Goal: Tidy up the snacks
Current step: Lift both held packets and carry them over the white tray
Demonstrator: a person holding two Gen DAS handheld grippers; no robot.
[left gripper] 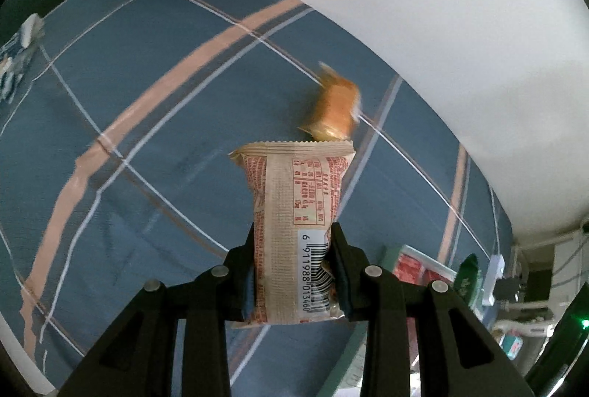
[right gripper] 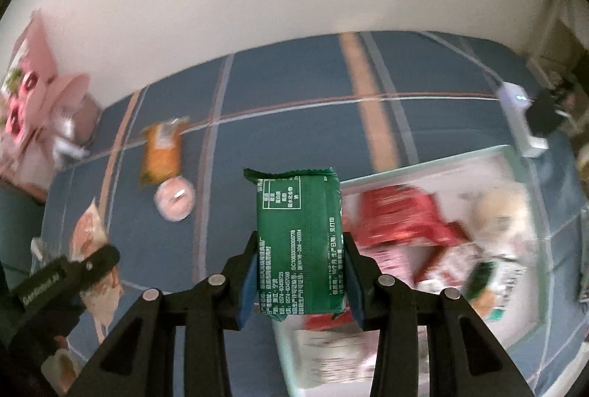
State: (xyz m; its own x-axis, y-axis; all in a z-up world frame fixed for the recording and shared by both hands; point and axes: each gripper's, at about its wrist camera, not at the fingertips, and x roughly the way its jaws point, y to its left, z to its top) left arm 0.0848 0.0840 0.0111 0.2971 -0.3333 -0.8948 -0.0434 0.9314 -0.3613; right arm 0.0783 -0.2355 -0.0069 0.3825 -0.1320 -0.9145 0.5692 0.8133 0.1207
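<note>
My left gripper (left gripper: 294, 242) is shut on a beige snack packet (left gripper: 294, 213) with red print and a barcode, held above the blue checked tablecloth (left gripper: 147, 102). An orange snack packet (left gripper: 337, 106) lies on the cloth just beyond it. My right gripper (right gripper: 300, 246) is shut on a green snack packet (right gripper: 299, 235), held near the left edge of a pale green tray (right gripper: 423, 170) that holds red and other snack packs (right gripper: 401, 216). The left gripper (right gripper: 62, 271) shows at the left of the right wrist view with its beige packet (right gripper: 88, 227).
An orange packet (right gripper: 162, 154) and a round pink snack (right gripper: 175, 199) lie on the cloth left of the tray. A pink gift box (right gripper: 33, 109) stands at the far left by the wall. A white device (right gripper: 522, 117) sits at the far right. The tray also shows in the left wrist view (left gripper: 416, 260).
</note>
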